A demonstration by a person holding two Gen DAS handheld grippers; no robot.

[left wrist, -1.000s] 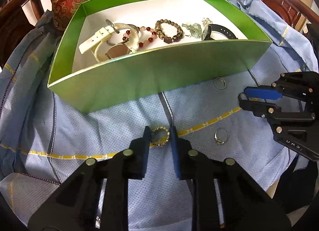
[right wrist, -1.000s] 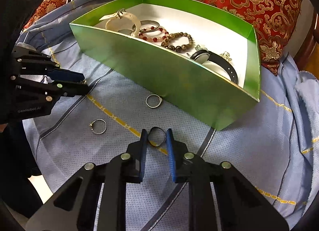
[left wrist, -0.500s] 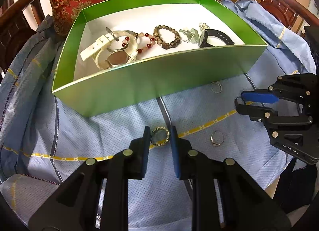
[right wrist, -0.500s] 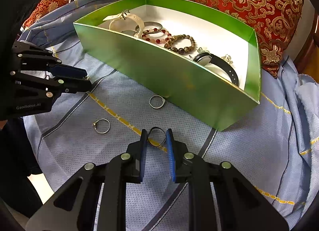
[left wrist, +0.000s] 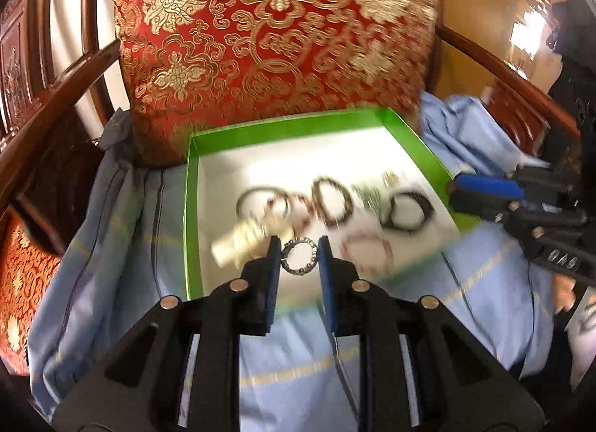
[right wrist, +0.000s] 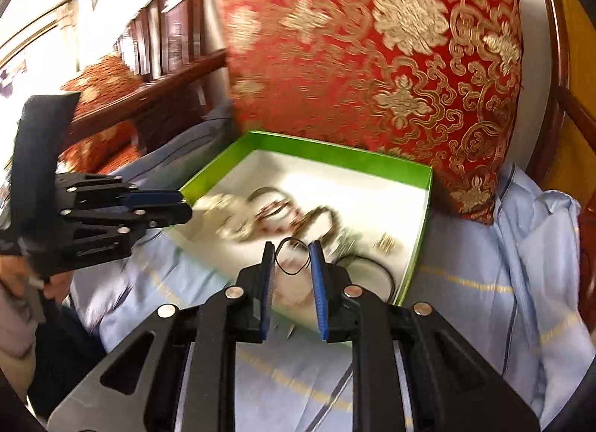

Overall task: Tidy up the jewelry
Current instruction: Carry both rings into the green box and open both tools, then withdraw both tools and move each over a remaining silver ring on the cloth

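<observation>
Two rings held above the box, ready to drop.
The left gripper (left wrist: 300,258) pinches a studded silver ring (left wrist: 300,256); the right gripper (right wrist: 291,258) clamps a thin dark wire ring (right wrist: 292,257). Just ahead of both lies the green cardboard box (left wrist: 192,208); best release low, over bare white floor.

Nothing legible anywhere. Pale embossed lettering on the side of the left gripper (right wrist: 186,208), at the left of the right wrist view, too blurred to make out. Similar pale marks on the body of the right gripper (left wrist: 452,191), at the right edge of the left wrist view, equally unreadable.
</observation>
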